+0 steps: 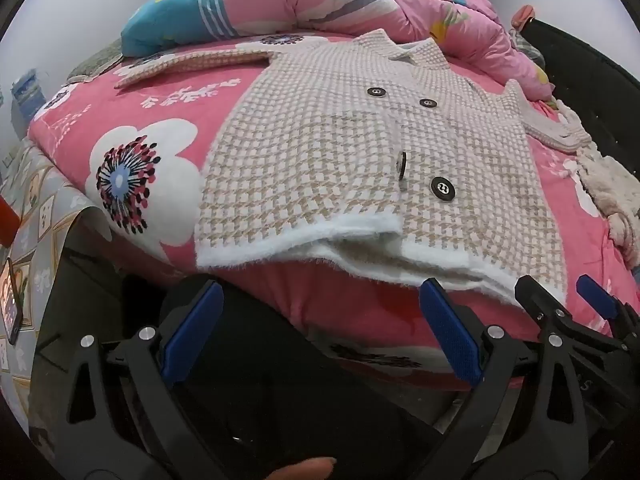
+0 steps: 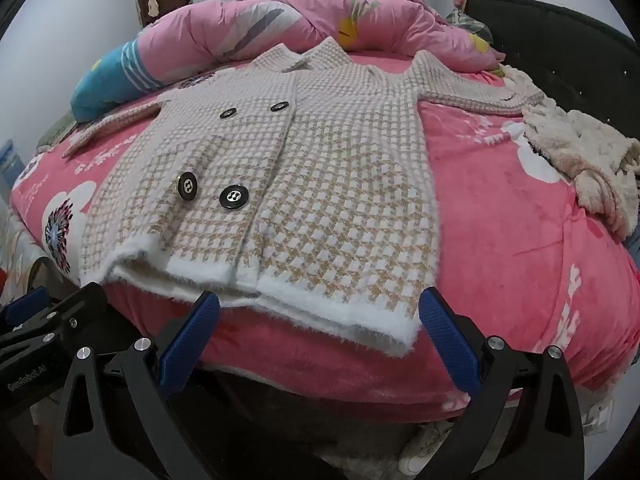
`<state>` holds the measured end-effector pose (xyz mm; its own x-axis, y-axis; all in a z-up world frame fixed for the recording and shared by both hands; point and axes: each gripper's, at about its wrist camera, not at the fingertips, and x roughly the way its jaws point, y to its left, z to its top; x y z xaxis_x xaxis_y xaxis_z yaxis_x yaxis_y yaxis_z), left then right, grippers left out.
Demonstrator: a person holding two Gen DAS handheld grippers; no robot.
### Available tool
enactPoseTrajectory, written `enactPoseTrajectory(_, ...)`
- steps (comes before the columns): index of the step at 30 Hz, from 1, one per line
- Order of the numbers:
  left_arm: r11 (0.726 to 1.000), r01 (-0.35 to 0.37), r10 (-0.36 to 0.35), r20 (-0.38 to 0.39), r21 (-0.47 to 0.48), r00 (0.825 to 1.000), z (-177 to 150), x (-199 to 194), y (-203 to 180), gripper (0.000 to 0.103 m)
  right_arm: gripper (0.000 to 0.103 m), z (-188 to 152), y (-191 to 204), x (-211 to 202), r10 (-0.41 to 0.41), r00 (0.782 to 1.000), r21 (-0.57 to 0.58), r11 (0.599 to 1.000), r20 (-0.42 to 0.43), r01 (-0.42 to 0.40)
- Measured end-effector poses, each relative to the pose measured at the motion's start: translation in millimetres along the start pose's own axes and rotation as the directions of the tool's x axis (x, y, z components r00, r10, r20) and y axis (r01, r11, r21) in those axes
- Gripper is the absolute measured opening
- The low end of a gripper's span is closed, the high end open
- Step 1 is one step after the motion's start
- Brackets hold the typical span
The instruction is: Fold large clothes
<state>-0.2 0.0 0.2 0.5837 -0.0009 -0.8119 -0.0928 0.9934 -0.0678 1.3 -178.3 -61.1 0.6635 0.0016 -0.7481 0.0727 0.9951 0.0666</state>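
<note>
A beige and white houndstooth coat [image 1: 360,152] with black buttons lies face up and spread out on the pink flowered bed, sleeves out to both sides; it also fills the right wrist view [image 2: 320,184]. Its white fuzzy hem [image 2: 280,292] lies at the near bed edge. My left gripper [image 1: 320,308] is open and empty, just short of the hem's left part. My right gripper [image 2: 320,320] is open and empty, in front of the hem's right corner; it also shows in the left wrist view [image 1: 560,296].
A rolled pink quilt [image 2: 320,20] and a blue pillow [image 1: 172,20] lie at the far side of the bed. A cream fluffy garment [image 2: 588,160] lies at the right edge by a black headboard [image 2: 560,48]. A phone [image 1: 10,304] lies on the left.
</note>
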Motion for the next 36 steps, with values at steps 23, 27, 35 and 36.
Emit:
enactPoseTrajectory(23, 1.000, 0.016, -0.016, -0.008, -0.013, 1.000, 1.4, -3.0, 0.1, 0.095, 0.097, 0.5, 5.7, -0.5, 0.003, 1.000, -0.015, 1.000, -0.010, -0.003)
enactPoseTrajectory(27, 1.000, 0.017, -0.017, -0.008, -0.013, 1.000, 1.4, -2.9, 0.6, 0.095, 0.097, 0.8, 4.9, -1.1, 0.000, 1.000, -0.015, 1.000, -0.008, -0.001)
enactPoseTrajectory(35, 1.000, 0.018, -0.018, -0.009, -0.012, 1.000, 1.7, -1.3, 0.3, 0.095, 0.097, 0.8, 3.6, -1.5, -0.001, 1.000, -0.011, 1.000, -0.005, 0.001)
enactPoseTrajectory(36, 1.000, 0.018, -0.018, -0.010, -0.013, 1.000, 1.7, -1.0, 0.5, 0.095, 0.097, 0.8, 3.7, -1.5, -0.001, 1.000, -0.012, 1.000, -0.005, 0.001)
